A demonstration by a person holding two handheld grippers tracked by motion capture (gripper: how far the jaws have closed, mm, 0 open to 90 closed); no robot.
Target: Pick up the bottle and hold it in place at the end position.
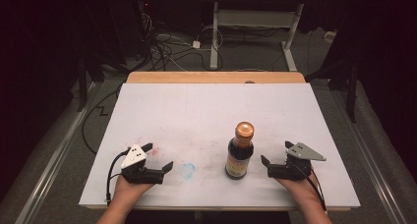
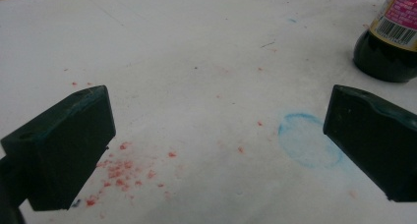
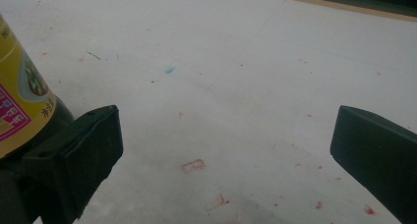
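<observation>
Your left claw (image 1: 157, 157) rests on the near part of the white worktop (image 1: 206, 106), its jaws spread wide with nothing between them; your right claw (image 1: 276, 154) rests opposite, spread just as wide and empty. The dark sauce bottle (image 1: 240, 153) stands upright between them, nearer your right claw; a faint blue ring (image 2: 307, 140) marks the worktop beside your left one.

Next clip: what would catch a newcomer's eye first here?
The dark sauce bottle with its coppery cap stands upright on the white board, near the front edge and a little right of centre. The left gripper and the right gripper rest on the board to either side of it, jaws wide open and empty, the right one nearer the bottle. Red specks and a blue ring stain mark the board by the left gripper.
</observation>
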